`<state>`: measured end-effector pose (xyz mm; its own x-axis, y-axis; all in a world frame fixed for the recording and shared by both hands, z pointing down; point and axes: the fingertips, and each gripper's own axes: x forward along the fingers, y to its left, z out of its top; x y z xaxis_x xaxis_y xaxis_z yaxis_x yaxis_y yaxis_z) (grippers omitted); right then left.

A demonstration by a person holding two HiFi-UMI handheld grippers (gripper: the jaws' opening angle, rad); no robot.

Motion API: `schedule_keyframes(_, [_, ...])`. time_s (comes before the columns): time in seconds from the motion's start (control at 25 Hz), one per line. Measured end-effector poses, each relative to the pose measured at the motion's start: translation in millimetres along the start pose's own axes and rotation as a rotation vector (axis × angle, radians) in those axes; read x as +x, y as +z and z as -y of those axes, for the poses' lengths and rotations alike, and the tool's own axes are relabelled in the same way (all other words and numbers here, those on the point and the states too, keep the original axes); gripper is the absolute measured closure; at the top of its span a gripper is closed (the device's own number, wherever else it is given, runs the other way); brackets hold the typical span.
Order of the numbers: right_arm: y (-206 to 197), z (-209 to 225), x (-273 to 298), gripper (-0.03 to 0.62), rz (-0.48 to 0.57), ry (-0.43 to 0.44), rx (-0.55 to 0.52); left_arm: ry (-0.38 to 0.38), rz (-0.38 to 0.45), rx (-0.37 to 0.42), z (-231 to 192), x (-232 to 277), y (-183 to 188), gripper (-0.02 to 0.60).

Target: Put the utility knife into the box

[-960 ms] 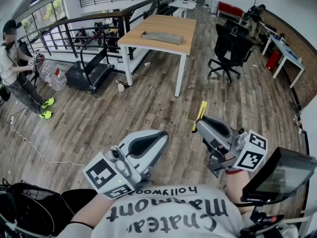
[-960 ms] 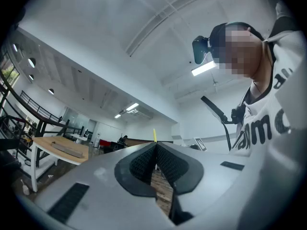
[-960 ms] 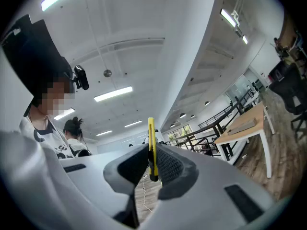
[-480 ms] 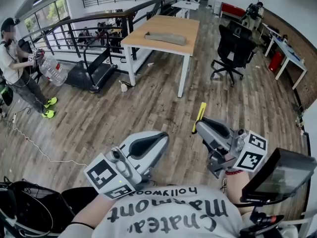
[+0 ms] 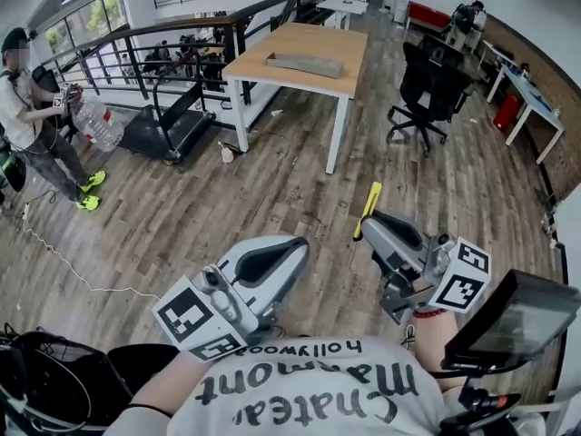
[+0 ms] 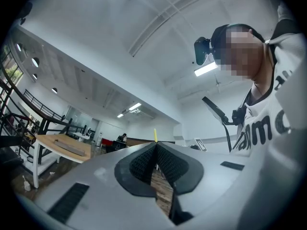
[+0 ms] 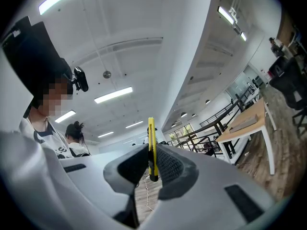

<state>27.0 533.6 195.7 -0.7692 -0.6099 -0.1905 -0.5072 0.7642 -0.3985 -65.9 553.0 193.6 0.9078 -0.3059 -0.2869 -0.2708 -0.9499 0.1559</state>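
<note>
A yellow utility knife (image 5: 368, 207) sticks out forward from my right gripper (image 5: 365, 229), which is shut on it; in the right gripper view the knife (image 7: 151, 145) stands upright between the dark pads. My left gripper (image 5: 295, 246) is held low at the left, shut with nothing in it; its pads (image 6: 144, 163) meet. The shallow grey box (image 5: 305, 64) lies on a wooden table (image 5: 263, 60) far ahead, well away from both grippers. Both grippers hover over the wooden floor, close to my body.
A black office chair (image 5: 430, 94) stands right of the table. A treadmill (image 5: 168, 127) and a black railing (image 5: 118, 57) are at the left, where a person (image 5: 32, 121) holds a large water bottle (image 5: 95, 121). Desks line the right wall.
The table and box have shifted slightly nearer and rightward in the head view. Both grippers hold the same pose, the knife still held.
</note>
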Motion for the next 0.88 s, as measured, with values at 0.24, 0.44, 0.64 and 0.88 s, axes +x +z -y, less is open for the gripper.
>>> schedule_keyframes(0.24, [-7, 4, -4, 0.543, -0.002, 0.003, 0.001, 0.015, 0.002, 0.003, 0, -2, -7, 0.575])
schedule_keyframes(0.44, [-12, 22, -23, 0.543, -0.030, 0.009, 0.006, 0.058, 0.016, 0.012, 1, 14, -22, 0.575])
schedule_keyframes(0.64, [-11, 41, -38, 0.543, -0.036, 0.024, 0.039, 0.086, 0.002, 0.008, 6, 29, -42, 0.575])
schedule_keyframes(0.88, [-25, 40, -34, 0.543, -0.043, 0.050, 0.053, 0.127, -0.005, 0.006, 6, 15, -48, 0.575])
